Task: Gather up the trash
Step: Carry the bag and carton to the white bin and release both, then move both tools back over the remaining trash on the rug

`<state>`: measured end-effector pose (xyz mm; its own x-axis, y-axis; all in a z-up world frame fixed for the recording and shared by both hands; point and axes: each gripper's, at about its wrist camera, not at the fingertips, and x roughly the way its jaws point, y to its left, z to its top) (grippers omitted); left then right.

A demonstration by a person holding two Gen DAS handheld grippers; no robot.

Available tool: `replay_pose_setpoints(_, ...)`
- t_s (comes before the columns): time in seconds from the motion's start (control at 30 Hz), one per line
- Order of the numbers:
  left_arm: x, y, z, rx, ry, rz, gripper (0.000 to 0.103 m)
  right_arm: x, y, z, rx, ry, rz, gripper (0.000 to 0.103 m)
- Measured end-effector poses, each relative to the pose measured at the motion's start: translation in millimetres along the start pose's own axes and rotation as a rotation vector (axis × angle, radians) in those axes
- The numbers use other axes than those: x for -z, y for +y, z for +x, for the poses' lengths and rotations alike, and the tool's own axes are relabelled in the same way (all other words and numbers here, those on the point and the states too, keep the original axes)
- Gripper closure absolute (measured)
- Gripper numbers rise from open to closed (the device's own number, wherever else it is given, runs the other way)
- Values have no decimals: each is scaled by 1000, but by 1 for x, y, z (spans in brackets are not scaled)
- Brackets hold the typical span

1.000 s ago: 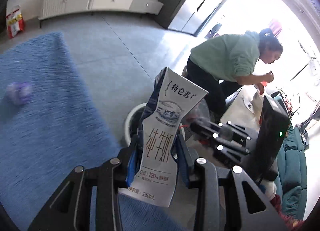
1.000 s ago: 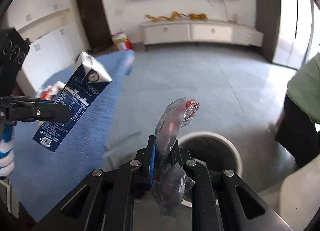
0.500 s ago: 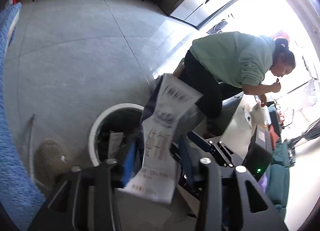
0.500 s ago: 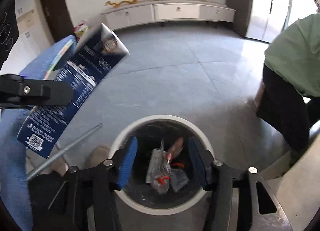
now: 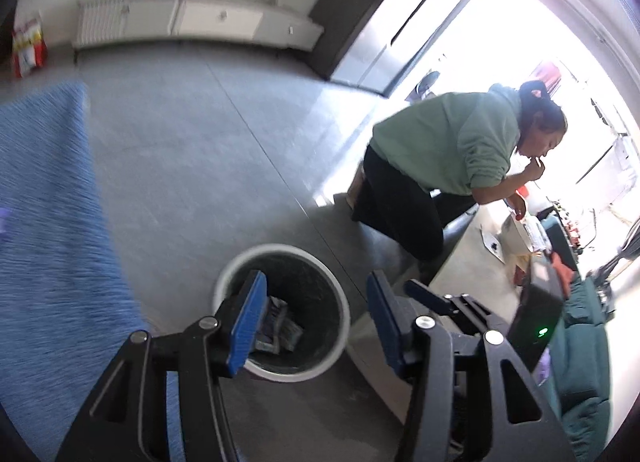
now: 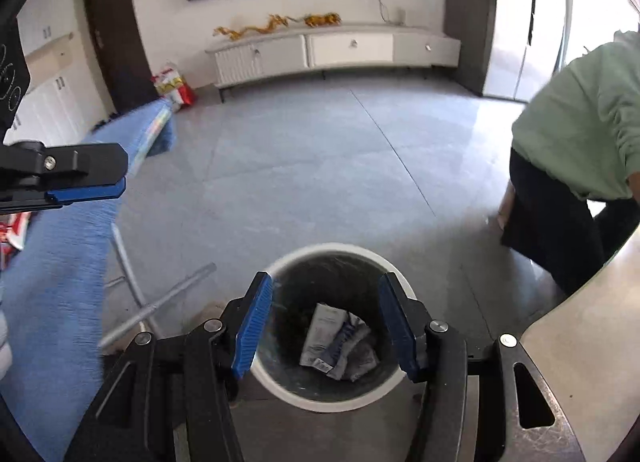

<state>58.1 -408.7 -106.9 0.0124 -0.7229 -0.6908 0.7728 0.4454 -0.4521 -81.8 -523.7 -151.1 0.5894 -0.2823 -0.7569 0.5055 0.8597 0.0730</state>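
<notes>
A round trash bin with a white rim [image 5: 276, 248] and a dark liner stands on the floor below both grippers. In it lies the white-and-blue milk carton [image 6: 332, 326], also seen as crumpled trash [image 5: 280, 322] in the left wrist view. My left gripper [image 5: 316, 290] hangs over the bin, its jaws opening with nothing between them. My right gripper [image 6: 326, 294] is open and empty above the bin rim [image 6: 332, 248]. One left finger [image 6: 80, 177] shows at the left edge of the right wrist view.
A blue cloth-covered surface [image 5: 48, 221] lies to the left, with metal legs [image 6: 160, 302] beneath it. A person in a green top [image 5: 452, 149] bends over a grey table [image 6: 580, 342] at the right. A low white cabinet [image 5: 180, 21] lines the far wall.
The left gripper let go of the milk carton and the right gripper let go of the shiny wrapper; both dropped into the bin. Both pairs of jaws spread apart.
</notes>
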Motion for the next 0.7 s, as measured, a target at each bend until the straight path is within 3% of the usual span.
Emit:
replay_pose_setpoints(0.3, 33, 27, -119, -135, -163, 55, 53, -25, 66, -80, -71, -148, -85, 44)
replay_pose_setpoints(0.7, 95, 114, -264, -326, -347, -24, 53, -41, 161, -133, -170, -228, -228, 41)
